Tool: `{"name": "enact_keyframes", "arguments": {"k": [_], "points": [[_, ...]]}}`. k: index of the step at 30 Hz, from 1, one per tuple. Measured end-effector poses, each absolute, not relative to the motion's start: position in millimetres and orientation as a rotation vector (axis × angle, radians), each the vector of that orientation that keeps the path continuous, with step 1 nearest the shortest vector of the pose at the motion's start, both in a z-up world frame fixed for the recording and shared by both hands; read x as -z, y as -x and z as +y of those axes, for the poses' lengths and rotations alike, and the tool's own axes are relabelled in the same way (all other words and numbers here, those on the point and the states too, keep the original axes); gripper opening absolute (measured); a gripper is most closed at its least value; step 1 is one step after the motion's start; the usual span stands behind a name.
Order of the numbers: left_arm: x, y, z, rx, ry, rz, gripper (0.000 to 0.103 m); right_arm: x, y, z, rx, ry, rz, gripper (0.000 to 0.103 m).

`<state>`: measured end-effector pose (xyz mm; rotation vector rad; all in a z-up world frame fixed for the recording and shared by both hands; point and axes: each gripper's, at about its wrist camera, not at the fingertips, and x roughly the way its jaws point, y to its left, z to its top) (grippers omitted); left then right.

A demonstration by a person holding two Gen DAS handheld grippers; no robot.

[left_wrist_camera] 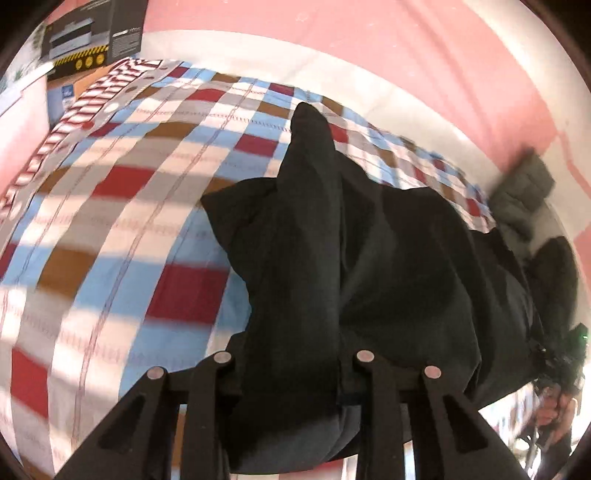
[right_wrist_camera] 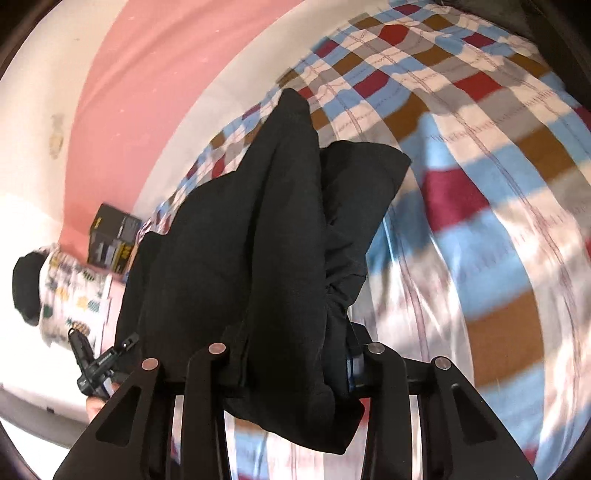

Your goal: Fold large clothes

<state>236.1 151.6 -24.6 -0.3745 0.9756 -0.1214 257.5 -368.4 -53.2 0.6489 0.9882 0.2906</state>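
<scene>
The black garment [left_wrist_camera: 332, 258] drapes over the left gripper [left_wrist_camera: 291, 373], so its fingertips are covered and how the jaws stand cannot be told; in the right wrist view the same cloth [right_wrist_camera: 258, 240] buries the right gripper [right_wrist_camera: 295, 354] in the same way. The garment's lower end runs off the bottom edge in both views. The checked bedsheet [left_wrist_camera: 110, 258] is smeared by motion blur toward the rim. The print on the dark box [left_wrist_camera: 81, 33] is too small to read, and the box is cut by the frame's top.
</scene>
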Motion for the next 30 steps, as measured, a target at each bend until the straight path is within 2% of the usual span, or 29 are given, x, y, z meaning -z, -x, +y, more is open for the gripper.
{"name": "enact_keyframes", "arguments": {"k": [6,11,14,16,17,19,26,30], "points": [[51.6,-120.8,159.4,0.141,0.437,1.042,0.031,77.8,-155.3,-369.8,-0.248,-0.676,1.081,0.036],[59.4,-57.7,157.1,0.151,0.448,1.049,0.031,96.5,-98.4,-374.2,-0.208,-0.699,1.104,0.037],[63.9,-56.3,158.2,0.145,0.456,1.045,0.033,99.7,-95.5,-374.7,-0.198,-0.679,1.102,0.042],[69.1,-64.1,157.9,0.133,0.457,1.055,0.039,104.1,-101.3,-372.9,-0.178,-0.663,1.110,0.049],[70.3,-67.0,157.6,0.124,0.457,1.066,0.041,105.0,-104.4,-373.2,-0.164,-0.660,1.122,0.056],[71.2,-64.2,158.9,0.117,0.456,1.076,0.048,101.7,-104.4,-374.4,-0.133,-0.628,1.129,0.061],[43.3,-46.2,179.7,0.105,0.464,1.006,0.059,53.7,-84.4,-383.0,-0.111,-0.501,0.977,0.063],[27.2,-79.0,177.4,0.127,0.438,0.962,0.062,41.6,-116.5,-374.6,-0.136,-0.428,0.953,0.066]]}}
